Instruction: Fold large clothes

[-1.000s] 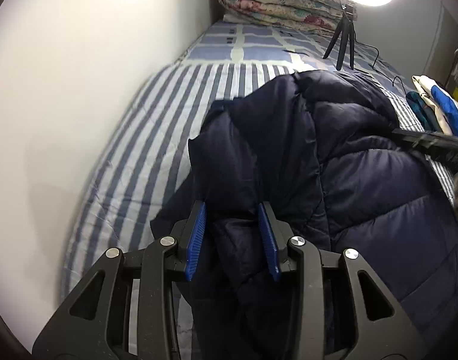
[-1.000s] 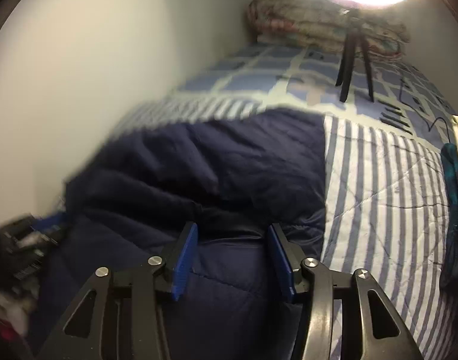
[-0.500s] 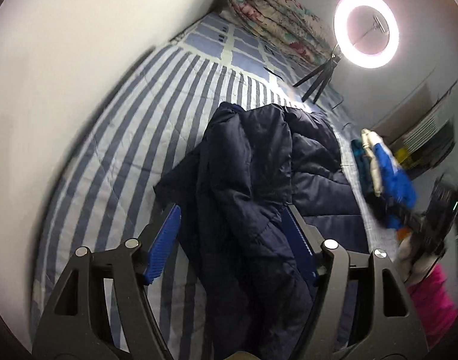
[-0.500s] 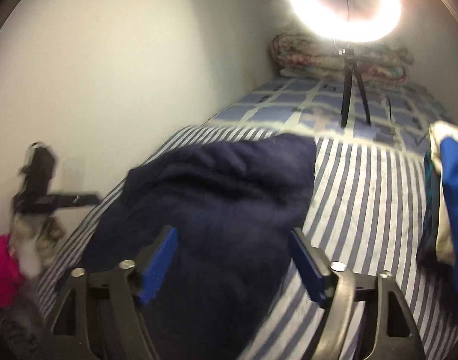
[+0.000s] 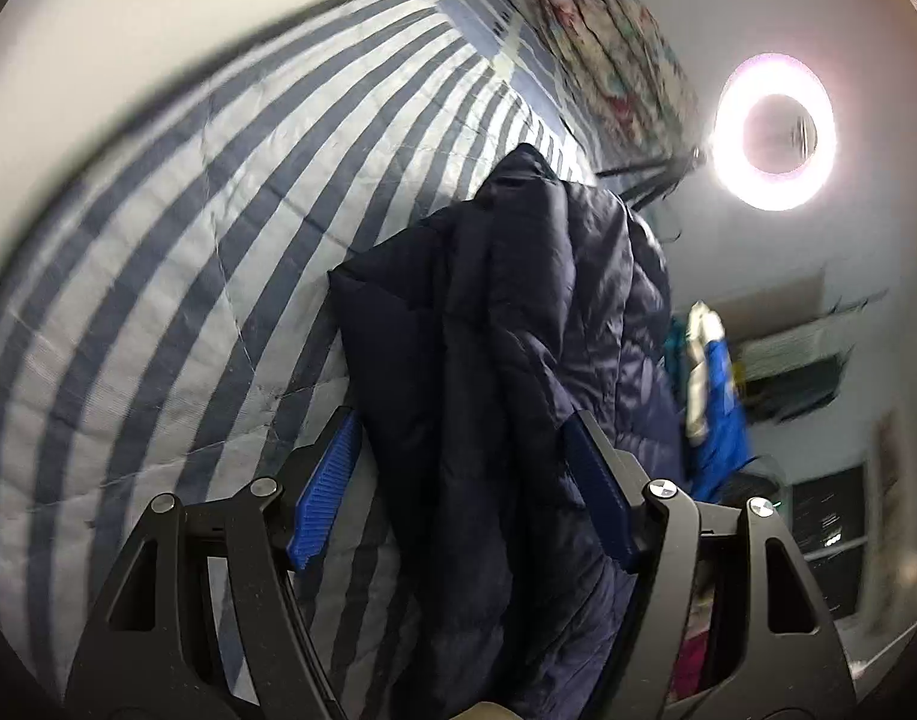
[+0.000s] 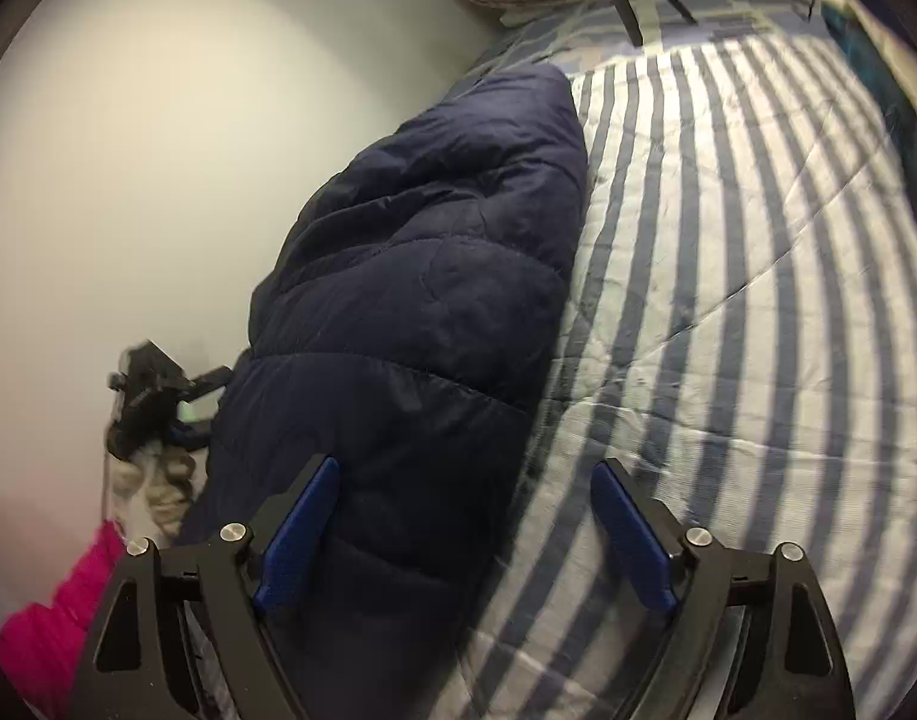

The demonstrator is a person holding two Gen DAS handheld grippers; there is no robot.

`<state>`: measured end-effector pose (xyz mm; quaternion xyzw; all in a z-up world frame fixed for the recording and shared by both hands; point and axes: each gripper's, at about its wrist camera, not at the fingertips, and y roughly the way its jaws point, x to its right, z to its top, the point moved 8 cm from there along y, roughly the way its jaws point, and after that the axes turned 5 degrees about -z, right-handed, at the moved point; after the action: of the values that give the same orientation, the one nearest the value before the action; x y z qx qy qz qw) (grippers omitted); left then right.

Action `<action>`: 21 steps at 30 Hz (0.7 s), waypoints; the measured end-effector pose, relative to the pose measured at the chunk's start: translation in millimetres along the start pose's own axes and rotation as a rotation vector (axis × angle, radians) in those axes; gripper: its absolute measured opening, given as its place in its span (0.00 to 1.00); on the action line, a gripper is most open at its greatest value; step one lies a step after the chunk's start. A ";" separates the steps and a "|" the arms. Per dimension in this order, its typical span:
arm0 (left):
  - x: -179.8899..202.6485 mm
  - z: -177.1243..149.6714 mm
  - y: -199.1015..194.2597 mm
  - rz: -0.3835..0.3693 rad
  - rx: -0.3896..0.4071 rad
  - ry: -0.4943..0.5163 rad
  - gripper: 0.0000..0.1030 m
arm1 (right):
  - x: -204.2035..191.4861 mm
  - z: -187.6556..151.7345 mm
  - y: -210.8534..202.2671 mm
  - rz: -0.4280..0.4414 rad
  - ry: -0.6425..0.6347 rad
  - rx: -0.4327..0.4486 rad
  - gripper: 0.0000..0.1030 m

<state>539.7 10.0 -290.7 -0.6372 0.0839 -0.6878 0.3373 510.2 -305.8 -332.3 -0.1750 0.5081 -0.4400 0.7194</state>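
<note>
A dark navy puffer jacket (image 5: 506, 348) lies folded in a long bundle on the blue-and-white striped bedspread (image 5: 176, 276). My left gripper (image 5: 464, 486) is open, pulled back above the jacket's near end, with nothing between its blue pads. In the right wrist view the jacket (image 6: 422, 276) lies lengthwise next to the wall. My right gripper (image 6: 467, 522) is open and empty above the jacket's near right edge and the bedspread (image 6: 728, 276). The left gripper (image 6: 152, 402) also shows there, small, at the jacket's left side.
A lit ring light (image 5: 773, 147) on a tripod stands on the far part of the bed. A folded floral quilt (image 5: 602, 42) lies at the bed's head. A stack of blue, white and teal clothes (image 5: 707, 384) sits beside the jacket. The wall (image 6: 188, 150) runs along one side.
Both grippers have opened and let go of the jacket, then lifted back and tilted. The jacket now lies on the bed in a narrower folded bundle.
</note>
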 end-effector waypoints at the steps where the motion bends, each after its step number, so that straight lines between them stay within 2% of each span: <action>1: -3.6 0.4 1.7 -0.024 -0.004 -0.019 0.70 | -0.1 0.8 2.3 0.016 0.012 0.003 0.88; 8: -8.1 11.2 6.0 -0.116 0.012 -0.075 0.70 | -6.0 16.2 20.8 0.084 0.065 0.019 0.88; 10: -6.5 13.3 10.4 -0.106 0.013 -0.067 0.70 | -10.9 20.5 27.6 0.094 0.077 0.020 0.86; 14: 9.2 10.6 24.3 -0.019 0.005 0.035 0.69 | -24.3 22.7 42.9 0.058 0.052 -0.008 0.78; 16: 14.3 8.6 28.8 0.056 0.005 0.090 0.53 | -27.4 22.7 43.0 0.037 0.042 -0.010 0.74; 21: 33.2 6.5 28.6 0.129 0.032 0.184 0.29 | -33.8 23.8 34.7 -0.027 0.012 -0.003 0.49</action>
<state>557.3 -28.6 -277.9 -0.5592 0.1445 -0.7217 0.3817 543.7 -263.9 -327.0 -0.1803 0.5106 -0.4499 0.7102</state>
